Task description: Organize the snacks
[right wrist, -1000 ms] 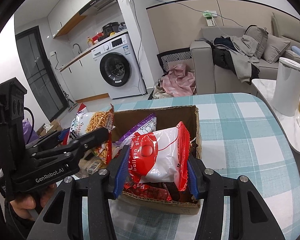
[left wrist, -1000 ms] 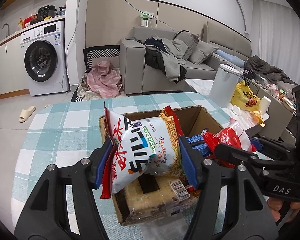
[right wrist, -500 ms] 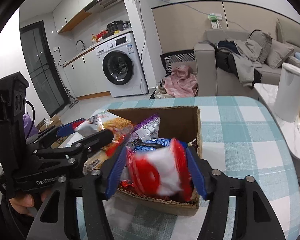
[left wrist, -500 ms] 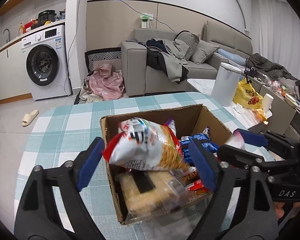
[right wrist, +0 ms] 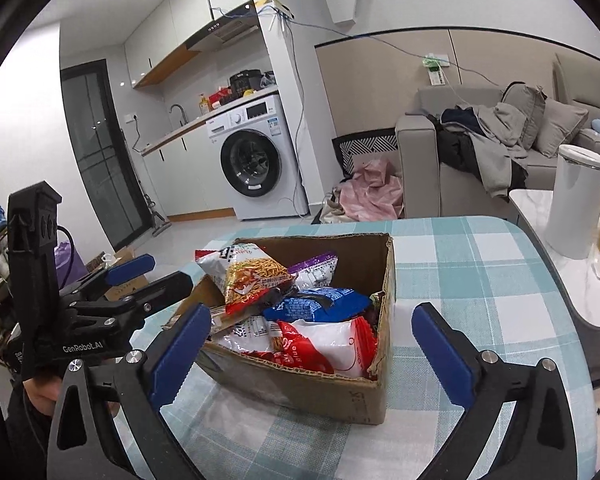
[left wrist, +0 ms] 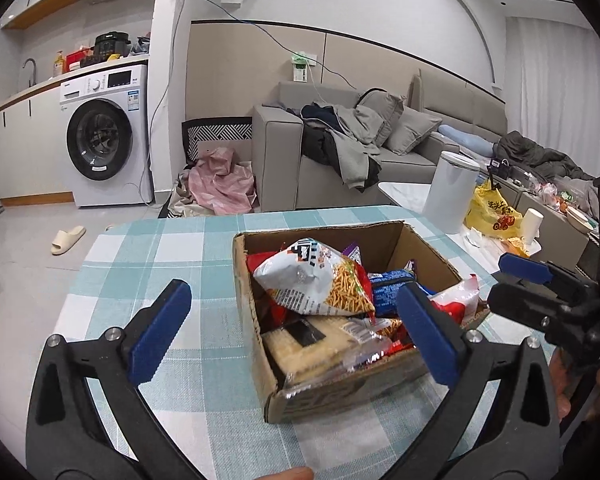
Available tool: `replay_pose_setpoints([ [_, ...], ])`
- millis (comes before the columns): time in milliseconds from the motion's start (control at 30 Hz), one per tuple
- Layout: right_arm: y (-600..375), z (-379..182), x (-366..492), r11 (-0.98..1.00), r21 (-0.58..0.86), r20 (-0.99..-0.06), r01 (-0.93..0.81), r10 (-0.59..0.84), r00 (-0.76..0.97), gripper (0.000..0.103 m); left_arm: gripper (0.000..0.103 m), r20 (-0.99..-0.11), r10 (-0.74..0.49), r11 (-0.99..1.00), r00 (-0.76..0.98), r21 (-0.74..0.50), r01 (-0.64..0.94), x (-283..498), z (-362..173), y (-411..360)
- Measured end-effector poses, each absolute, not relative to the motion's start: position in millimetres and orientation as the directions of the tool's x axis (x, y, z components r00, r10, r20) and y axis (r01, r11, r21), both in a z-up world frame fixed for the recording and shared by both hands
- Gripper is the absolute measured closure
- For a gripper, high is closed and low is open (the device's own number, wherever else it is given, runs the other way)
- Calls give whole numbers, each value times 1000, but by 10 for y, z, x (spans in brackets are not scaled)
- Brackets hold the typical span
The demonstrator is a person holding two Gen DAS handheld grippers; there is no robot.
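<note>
- My left gripper is spread wide and holds nothing; its blue pads stand on either side of the near left corner of the cardboard box.
- My right gripper is likewise released and empty, its jaws wide apart in front of the box's near wall.
- The box sits on the teal and white checked tablecloth, and the snacks lie inside it.
- On top at the left side of the pile I see the white and red noodle-snack bag, lying tilted across the others.
- Just beside it lies a blue packet, with a purple packet behind it toward the far wall.
- The red and white bag lies at the near right corner, touching the box wall.
- A clear-wrapped pack of pale crackers lies under the noodle-snack bag.
- Beyond the table I see a washing machine and a grey sofa.
</note>
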State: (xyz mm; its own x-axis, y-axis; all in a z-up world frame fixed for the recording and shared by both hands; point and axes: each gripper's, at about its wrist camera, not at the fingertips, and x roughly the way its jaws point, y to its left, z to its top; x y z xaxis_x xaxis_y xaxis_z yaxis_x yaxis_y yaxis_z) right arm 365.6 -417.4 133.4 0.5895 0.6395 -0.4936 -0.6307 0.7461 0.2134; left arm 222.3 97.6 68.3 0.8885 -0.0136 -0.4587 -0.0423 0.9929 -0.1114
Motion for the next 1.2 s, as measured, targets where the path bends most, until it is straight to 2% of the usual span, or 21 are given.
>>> replay_pose_setpoints([
  [300, -4244, 1318, 3400, 725, 199, -473, -659, 660, 584, 1, 1, -403, 10, 992, 915, -108, -58, 1723, 618, 997],
  [633, -4247, 1222, 3178, 701, 166, -463, -694, 676, 573, 0, 1, -425, 16, 994, 905, -92, -61, 1503, 387, 946],
  [900, -4265, 1120, 3023, 697, 138, -445, -704, 678, 584, 0, 1, -394, 46, 991, 918, -95, -90, 1369, 292, 991],
  [1200, -4332, 1018, 2997, 708, 147, -427, -691, 676, 601, 0, 1, -402, 58, 991, 914, -86, -101, 1312, 201, 1006],
])
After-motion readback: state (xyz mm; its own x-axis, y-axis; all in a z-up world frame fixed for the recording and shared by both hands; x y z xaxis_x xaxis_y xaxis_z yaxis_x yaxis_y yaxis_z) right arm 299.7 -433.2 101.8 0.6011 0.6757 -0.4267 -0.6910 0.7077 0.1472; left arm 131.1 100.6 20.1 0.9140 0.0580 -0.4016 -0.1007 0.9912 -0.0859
